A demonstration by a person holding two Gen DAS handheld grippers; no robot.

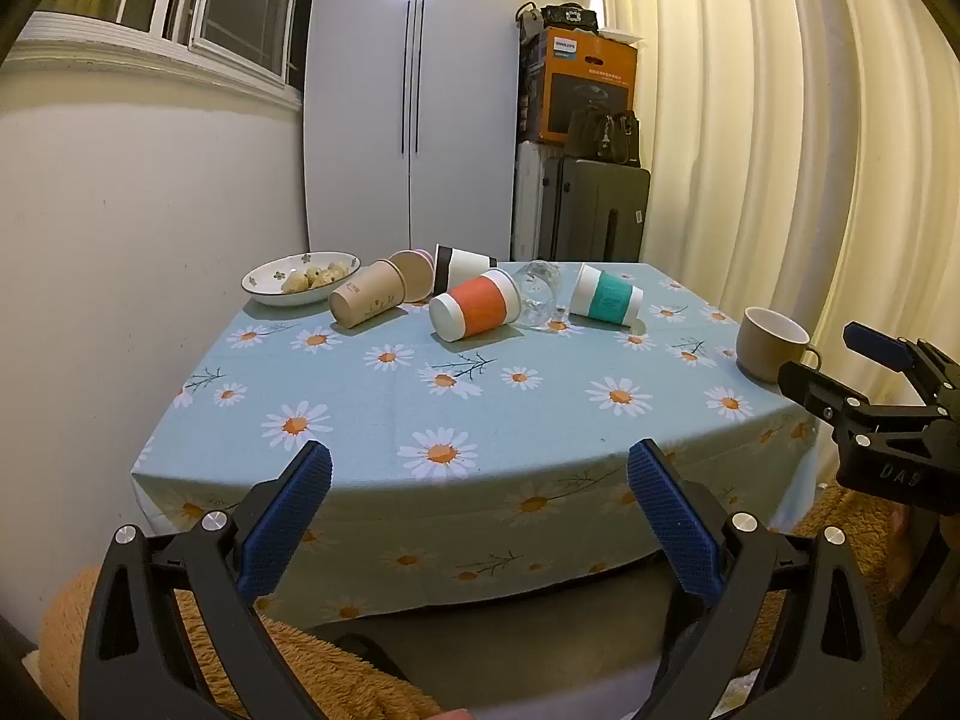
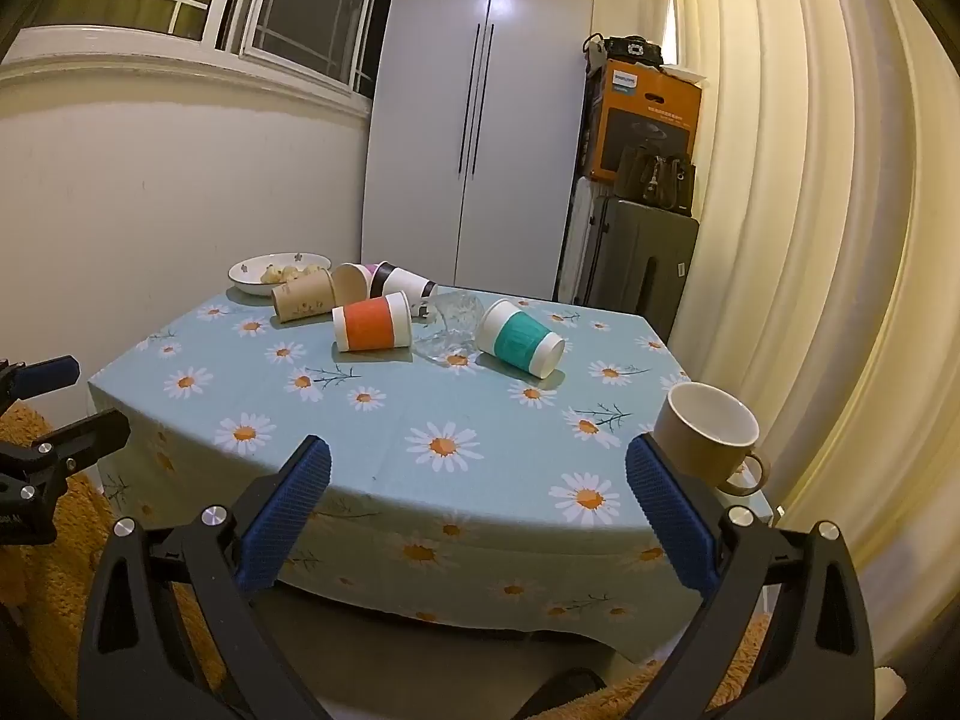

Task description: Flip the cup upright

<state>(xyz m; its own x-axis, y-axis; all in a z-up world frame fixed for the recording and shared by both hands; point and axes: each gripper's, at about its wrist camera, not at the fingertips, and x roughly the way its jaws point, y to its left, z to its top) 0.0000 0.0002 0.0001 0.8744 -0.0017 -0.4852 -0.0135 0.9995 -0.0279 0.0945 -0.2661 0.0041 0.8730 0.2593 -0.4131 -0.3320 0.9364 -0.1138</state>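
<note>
Left gripper [image 1: 479,471]: jaws wide, empty.
Right gripper [image 2: 477,469]: jaws wide, empty.
Orange cup [image 1: 474,306]: tipped over, desk [image 1: 384,402] 12 o'clock.
Mug [image 2: 705,433]: upright, 2 o'clock.

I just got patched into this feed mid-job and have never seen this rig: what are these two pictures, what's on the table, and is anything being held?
Each picture comes from a camera on a hand-held claw, looking out between its two blue-padded fingers. The left claw and right claw are both open and empty, short of the daisy tablecloth. Lying tipped over: a brown paper cup, an orange-sleeved cup, a clear glass, a teal-sleeved cup and more behind. A tan mug stands upright at the right; a bowl of food sits at the back left.
</note>
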